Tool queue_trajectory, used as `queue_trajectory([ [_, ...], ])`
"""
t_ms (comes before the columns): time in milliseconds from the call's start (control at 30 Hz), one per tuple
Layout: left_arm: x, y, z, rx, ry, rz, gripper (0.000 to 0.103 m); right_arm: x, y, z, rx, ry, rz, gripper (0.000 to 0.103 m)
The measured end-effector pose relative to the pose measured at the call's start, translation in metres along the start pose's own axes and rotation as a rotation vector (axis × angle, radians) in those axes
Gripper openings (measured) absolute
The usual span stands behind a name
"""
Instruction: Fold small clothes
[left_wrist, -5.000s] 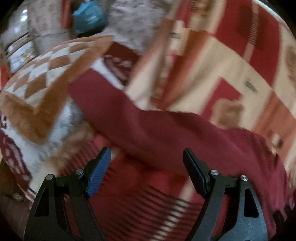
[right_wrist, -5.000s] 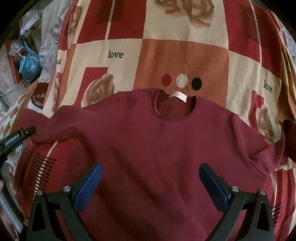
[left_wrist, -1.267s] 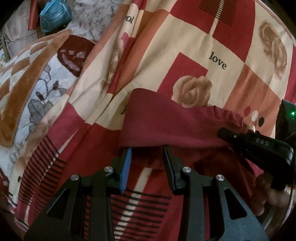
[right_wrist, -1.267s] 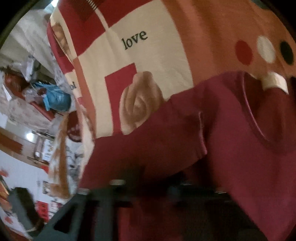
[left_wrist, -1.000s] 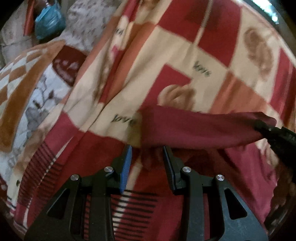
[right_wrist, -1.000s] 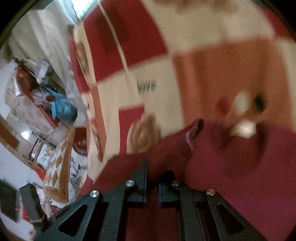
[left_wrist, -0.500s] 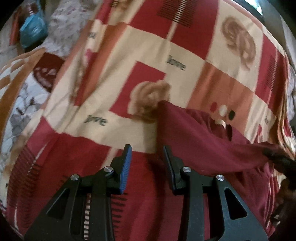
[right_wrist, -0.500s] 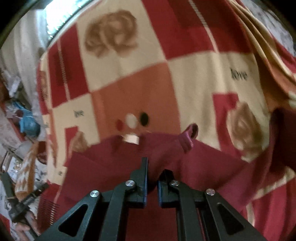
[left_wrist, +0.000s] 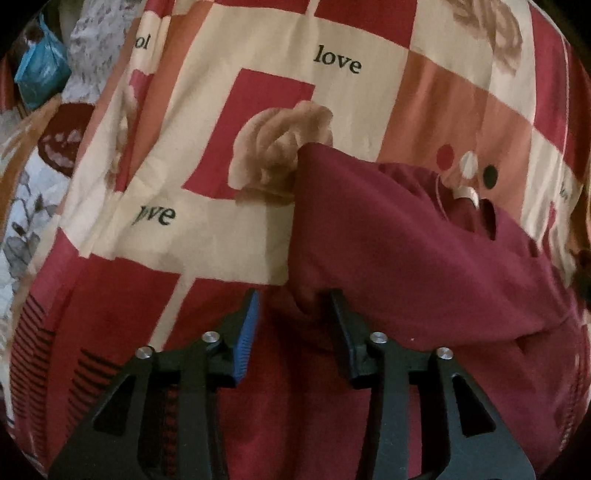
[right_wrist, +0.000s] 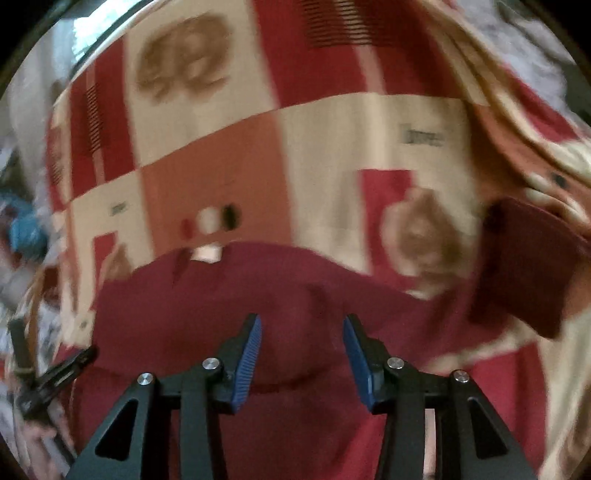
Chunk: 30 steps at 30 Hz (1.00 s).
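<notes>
Maroon shirt (left_wrist: 406, 251): soft matt knit cloth, lying in rounded folds at centre and right of the left wrist view; pale woven neck label (left_wrist: 467, 194) with a faint sheen. Patchwork bedspread (left_wrist: 221, 236) beneath: thin, smooth printed cloth in cream, red and salmon, finely creased, matt. At far left, quilted cover (left_wrist: 22, 206) of softer, puffier cloth with a floral print. Crinkled glossy blue plastic bag (left_wrist: 40, 79) at upper left. Left gripper (left_wrist: 293, 325): matt black plastic frame, bright polished metal screw heads, one ribbed blue pad. Right gripper (right_wrist: 301, 347): same matt black plastic, shiny metal screws, ribbed blue pads on both fingers.
</notes>
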<state>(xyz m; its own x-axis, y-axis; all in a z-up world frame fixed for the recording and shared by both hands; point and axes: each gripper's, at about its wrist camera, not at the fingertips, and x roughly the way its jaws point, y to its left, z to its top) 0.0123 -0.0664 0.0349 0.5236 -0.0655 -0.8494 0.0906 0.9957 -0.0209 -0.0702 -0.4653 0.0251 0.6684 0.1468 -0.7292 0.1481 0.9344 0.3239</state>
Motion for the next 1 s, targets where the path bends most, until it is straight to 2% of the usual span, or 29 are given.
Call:
queue_trajectory([
  [67, 0.002, 0.000, 0.000, 0.011, -0.005, 0.013, 0.045, 0.026, 0.015, -0.001, -0.044, 0.039, 0.004, 0.044],
  [133, 0.005, 0.003, 0.000, 0.004, 0.004, 0.011, 0.047, 0.059, 0.022, -0.005, -0.068, 0.111, -0.038, 0.044],
  [200, 0.005, 0.005, 0.001, -0.006, 0.007, 0.001, 0.047, 0.069, 0.025, -0.006, -0.105, 0.078, -0.094, 0.044],
  [233, 0.004, 0.004, 0.001, -0.005, 0.006, 0.000, 0.047, 0.067, 0.025, -0.005, -0.109, 0.080, -0.099, 0.044],
  [367, -0.003, 0.006, 0.002, -0.021, -0.006, -0.011, 0.047, 0.034, 0.009, -0.003, -0.014, 0.070, -0.009, 0.044],
  [467, -0.013, 0.006, 0.002, -0.028, -0.028, -0.032, 0.047, 0.003, -0.001, -0.009, -0.025, 0.022, -0.042, 0.044],
  [533, -0.019, 0.005, 0.001, -0.020, -0.036, -0.026, 0.047, -0.008, -0.004, -0.014, -0.014, 0.034, -0.034, 0.044],
  [600, -0.024, 0.005, -0.002, -0.013, -0.032, -0.020, 0.047, -0.015, -0.003, -0.022, 0.002, 0.045, 0.036, 0.044],
  [667, -0.026, 0.008, -0.005, -0.011, -0.012, -0.044, 0.047, -0.020, 0.011, -0.038, -0.017, 0.089, 0.154, 0.045],
  [733, -0.030, 0.013, -0.009, -0.011, 0.006, -0.077, 0.047, -0.021, 0.026, -0.051, -0.069, 0.124, 0.203, 0.045],
  [867, -0.040, 0.024, -0.022, -0.008, 0.026, -0.119, 0.047, -0.028, 0.049, -0.070, -0.157, 0.131, 0.192, 0.045],
  [1000, -0.032, 0.025, -0.032, -0.002, 0.063, -0.156, 0.047, -0.037, 0.038, -0.071, -0.105, 0.116, 0.191, 0.045],
])
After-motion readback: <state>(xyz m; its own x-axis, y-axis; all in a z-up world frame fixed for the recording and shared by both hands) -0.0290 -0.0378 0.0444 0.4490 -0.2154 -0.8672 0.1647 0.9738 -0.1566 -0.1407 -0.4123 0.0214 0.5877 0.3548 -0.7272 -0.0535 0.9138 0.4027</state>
